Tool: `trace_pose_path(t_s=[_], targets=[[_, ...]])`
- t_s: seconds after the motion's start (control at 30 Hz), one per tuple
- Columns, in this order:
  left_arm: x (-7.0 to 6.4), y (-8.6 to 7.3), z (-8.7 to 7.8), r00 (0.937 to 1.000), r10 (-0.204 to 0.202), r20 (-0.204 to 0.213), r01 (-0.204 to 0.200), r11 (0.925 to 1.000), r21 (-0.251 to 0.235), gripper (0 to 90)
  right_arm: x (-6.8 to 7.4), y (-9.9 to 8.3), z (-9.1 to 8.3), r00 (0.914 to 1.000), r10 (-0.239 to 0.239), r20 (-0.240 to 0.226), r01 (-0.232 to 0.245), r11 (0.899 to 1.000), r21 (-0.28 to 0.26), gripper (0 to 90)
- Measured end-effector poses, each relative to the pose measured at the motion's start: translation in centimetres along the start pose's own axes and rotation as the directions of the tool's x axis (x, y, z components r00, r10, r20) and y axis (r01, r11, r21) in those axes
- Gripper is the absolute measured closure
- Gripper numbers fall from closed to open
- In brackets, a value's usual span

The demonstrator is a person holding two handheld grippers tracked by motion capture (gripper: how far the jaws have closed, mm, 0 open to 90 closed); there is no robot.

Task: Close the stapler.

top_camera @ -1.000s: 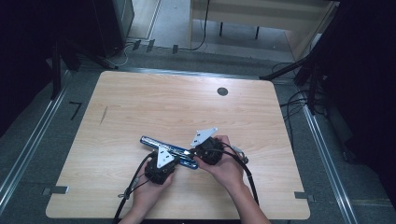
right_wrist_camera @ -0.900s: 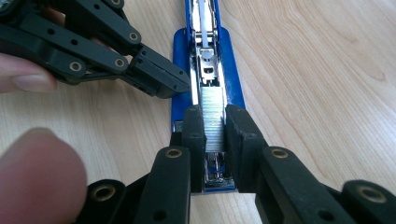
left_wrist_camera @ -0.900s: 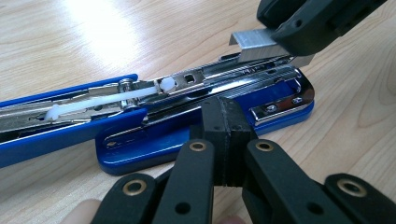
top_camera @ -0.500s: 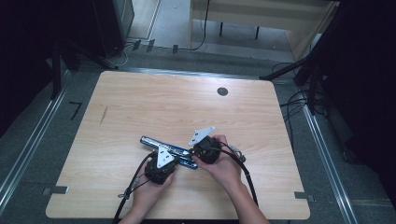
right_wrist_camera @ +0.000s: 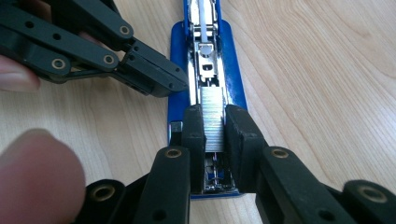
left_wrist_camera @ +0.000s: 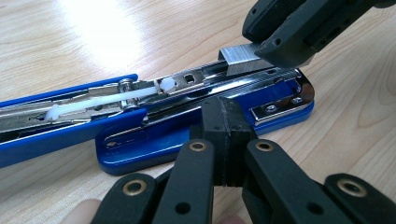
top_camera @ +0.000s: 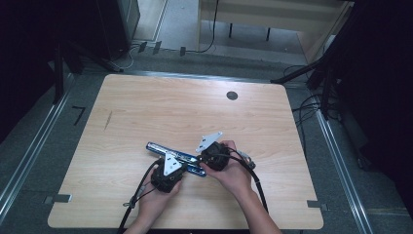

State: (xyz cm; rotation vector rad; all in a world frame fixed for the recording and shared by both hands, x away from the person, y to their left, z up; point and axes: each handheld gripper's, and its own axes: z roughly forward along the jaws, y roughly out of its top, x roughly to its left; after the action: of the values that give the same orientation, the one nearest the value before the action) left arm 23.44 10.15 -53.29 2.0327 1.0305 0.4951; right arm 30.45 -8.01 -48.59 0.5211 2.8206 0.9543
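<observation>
In the high view, a blue stapler (top_camera: 176,158) was seen lying open on the wooden table (top_camera: 146,112), between the left gripper (top_camera: 176,165) and the right gripper (top_camera: 203,157).

In the left gripper view, the left gripper's jaws were pressed together against the stapler's base.

In the right gripper view, a strip of staples (right_wrist_camera: 212,120) was pinched between the right gripper's jaws, over the stapler's open track.

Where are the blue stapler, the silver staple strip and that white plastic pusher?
Blue opened stapler (left_wrist_camera: 140,151): left gripper view, base edge.
Silver staple strip (right_wrist_camera: 213,119): right gripper view, top face.
White plastic pusher (left_wrist_camera: 100,102): left gripper view, rod.
</observation>
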Motion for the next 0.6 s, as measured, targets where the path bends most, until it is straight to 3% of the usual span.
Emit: trace_pose_path(t_s=[0.6], targets=[[0.00, 0.00, -0.01, 1.0000, 0.002, 0.000, -0.002, 1.0000, 0.001, 90.0, -0.13, 0.45, 0.10, 0.9999, 0.012, -0.002, -0.012, 0.999, 0.033, 79.0]])
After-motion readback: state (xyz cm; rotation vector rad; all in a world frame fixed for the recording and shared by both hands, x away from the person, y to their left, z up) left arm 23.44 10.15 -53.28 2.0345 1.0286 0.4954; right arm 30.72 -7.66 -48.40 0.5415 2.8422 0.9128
